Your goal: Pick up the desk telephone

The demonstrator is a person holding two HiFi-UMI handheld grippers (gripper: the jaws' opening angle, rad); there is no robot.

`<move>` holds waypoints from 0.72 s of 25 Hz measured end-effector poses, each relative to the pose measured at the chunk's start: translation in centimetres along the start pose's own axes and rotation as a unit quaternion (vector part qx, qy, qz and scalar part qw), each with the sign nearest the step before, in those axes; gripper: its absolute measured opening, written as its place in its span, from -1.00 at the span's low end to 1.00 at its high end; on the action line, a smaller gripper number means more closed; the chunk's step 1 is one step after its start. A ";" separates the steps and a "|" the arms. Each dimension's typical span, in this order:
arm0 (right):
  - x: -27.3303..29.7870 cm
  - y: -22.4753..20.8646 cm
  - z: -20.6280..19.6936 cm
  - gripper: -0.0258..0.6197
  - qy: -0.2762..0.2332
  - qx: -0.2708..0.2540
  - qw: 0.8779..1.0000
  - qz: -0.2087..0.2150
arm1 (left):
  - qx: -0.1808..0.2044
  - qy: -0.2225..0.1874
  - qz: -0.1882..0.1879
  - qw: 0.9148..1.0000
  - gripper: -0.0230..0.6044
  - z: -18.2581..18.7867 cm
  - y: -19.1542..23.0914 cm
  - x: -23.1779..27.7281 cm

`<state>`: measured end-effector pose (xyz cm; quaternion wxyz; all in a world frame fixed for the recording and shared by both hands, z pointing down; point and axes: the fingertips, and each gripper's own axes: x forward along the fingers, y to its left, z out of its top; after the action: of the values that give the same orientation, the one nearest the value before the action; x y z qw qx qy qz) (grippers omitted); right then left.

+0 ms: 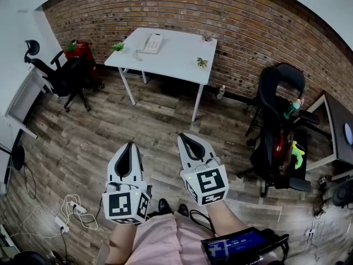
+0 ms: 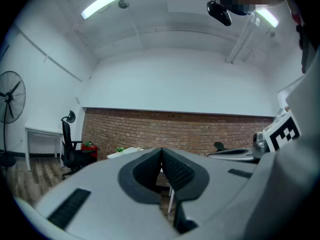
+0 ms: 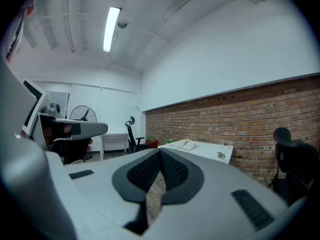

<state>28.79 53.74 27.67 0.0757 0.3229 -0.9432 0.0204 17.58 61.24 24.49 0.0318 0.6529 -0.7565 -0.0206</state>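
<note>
Both of your grippers, the left gripper (image 1: 130, 146) and right gripper (image 1: 183, 138), have jaws closed on nothing, well apart from the desk telephone (image 1: 151, 43) resting on the far white surface (image 1: 176, 57).

A brick wall (image 1: 231, 15) backs a white table (image 1: 176, 57) on wood-plank floor (image 1: 110, 137).
</note>
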 end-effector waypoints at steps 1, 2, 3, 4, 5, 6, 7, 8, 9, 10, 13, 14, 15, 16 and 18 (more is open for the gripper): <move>0.0 -0.1 0.0 -0.93 0.001 0.001 1.000 0.000 | 0.000 0.000 0.001 1.000 -0.89 0.0 0.0 0.0; 0.0 -0.1 0.0 -0.93 0.002 0.001 1.000 0.001 | 0.000 0.001 0.001 1.000 -0.89 0.1 -0.1 0.1; -0.1 -0.2 0.0 -0.93 0.002 0.002 1.000 0.001 | -0.001 0.001 0.001 1.000 -0.89 0.1 -0.2 0.1; -0.2 -0.2 -0.1 -0.93 0.003 0.002 1.000 0.002 | 0.000 0.001 0.002 1.000 -0.89 0.1 -0.3 0.0; -0.3 -0.2 -0.1 -0.93 0.003 0.002 1.000 0.002 | 0.000 0.001 0.002 1.000 -0.89 0.1 -0.5 -0.1; -0.5 -0.3 -0.1 -0.93 0.002 0.002 1.000 0.003 | 0.001 0.001 0.003 1.000 -0.89 0.1 -0.6 -0.2; -0.7 -0.3 -0.1 -0.93 0.002 0.002 1.000 0.002 | 0.002 0.001 0.005 1.000 -0.89 0.1 -0.8 -0.3; -0.9 -0.5 -0.1 -0.93 0.000 0.003 1.000 0.001 | 0.003 -0.001 0.010 1.000 -0.89 0.2 -0.9 -0.4; -1.2 -0.7 -0.1 -0.93 -0.005 0.007 1.000 0.001 | 0.003 -0.005 0.017 1.000 -0.89 0.3 -1.0 -0.5; -1.5 -0.9 -0.1 -0.92 -0.011 0.013 1.000 0.003 | 0.002 -0.012 0.025 1.000 -0.89 0.4 -1.0 -0.7; -2.0 -1.3 -0.2 -0.18 -0.016 0.033 0.999 0.017 | -0.014 -0.030 0.038 0.999 -0.26 0.7 -1.4 -1.1; -2.2 -1.5 -0.2 -0.18 -0.016 0.030 0.999 0.015 | -0.019 -0.031 0.039 0.999 -0.19 0.7 -1.5 -1.1; -2.3 -1.8 -0.2 -0.18 -0.017 0.025 1.000 0.010 | -0.020 -0.031 0.041 0.998 -0.19 0.6 -1.6 -1.2; -2.4 -2.1 -0.2 -0.19 -0.017 0.020 1.000 0.006 | -0.019 -0.031 0.043 0.998 -0.19 0.5 -1.7 -1.2; -2.3 -2.7 -0.3 -0.19 -0.017 0.019 1.000 0.002 | -0.014 -0.028 0.048 0.998 -0.19 0.2 -1.9 -1.2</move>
<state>32.30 53.04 27.56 0.0532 0.3224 -0.9445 0.0326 19.64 62.18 24.08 0.0207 0.6144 -0.7873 -0.0473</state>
